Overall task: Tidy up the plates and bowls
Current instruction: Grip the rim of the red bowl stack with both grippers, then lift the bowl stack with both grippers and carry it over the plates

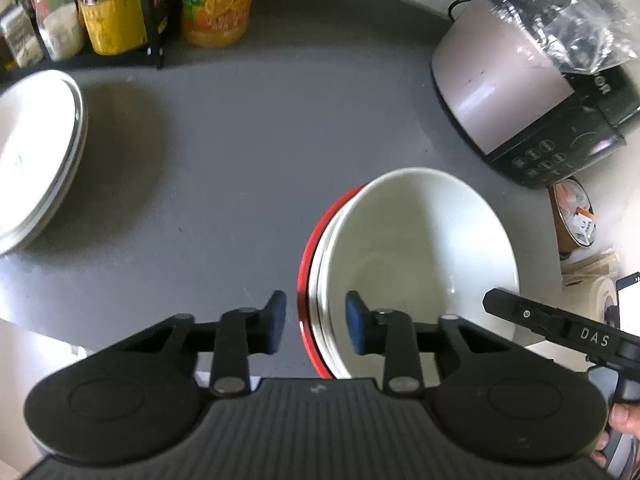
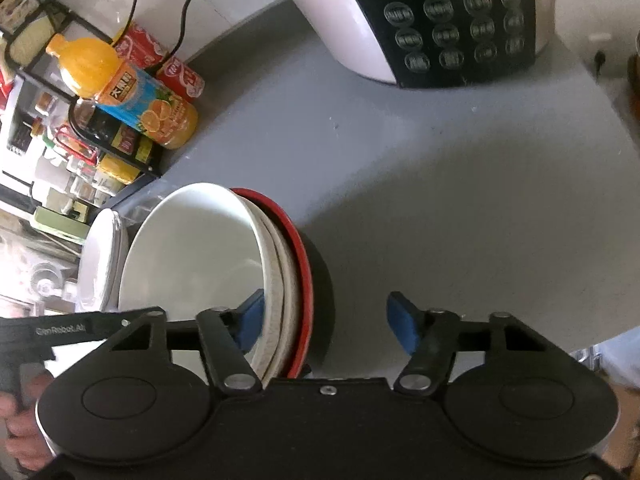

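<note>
Nested bowls stand on the grey counter (image 1: pixel 240 152): a white bowl (image 1: pixel 420 248) on top, another white one under it, and a red-rimmed bowl (image 1: pixel 303 292) with a dark outer wall at the bottom. My left gripper (image 1: pixel 316 322) straddles their near-left rims, one pad outside the red rim and one inside the white bowl, with small gaps showing. My right gripper (image 2: pixel 328 324) straddles the opposite side of the white bowl (image 2: pixel 192 260) and red rim (image 2: pixel 306 280); its left pad is inside and its right pad stands well clear. A stack of white plates (image 1: pixel 36 152) (image 2: pixel 100 264) lies to the left.
A rice cooker (image 1: pixel 512 92) (image 2: pixel 400 20) with a plastic bag on top stands at the back right. An orange juice bottle (image 1: pixel 216 4) (image 2: pixel 132 92) and a black rack of jars (image 1: pixel 100 12) line the back left. Red cans (image 2: pixel 180 76) stand behind the bottle.
</note>
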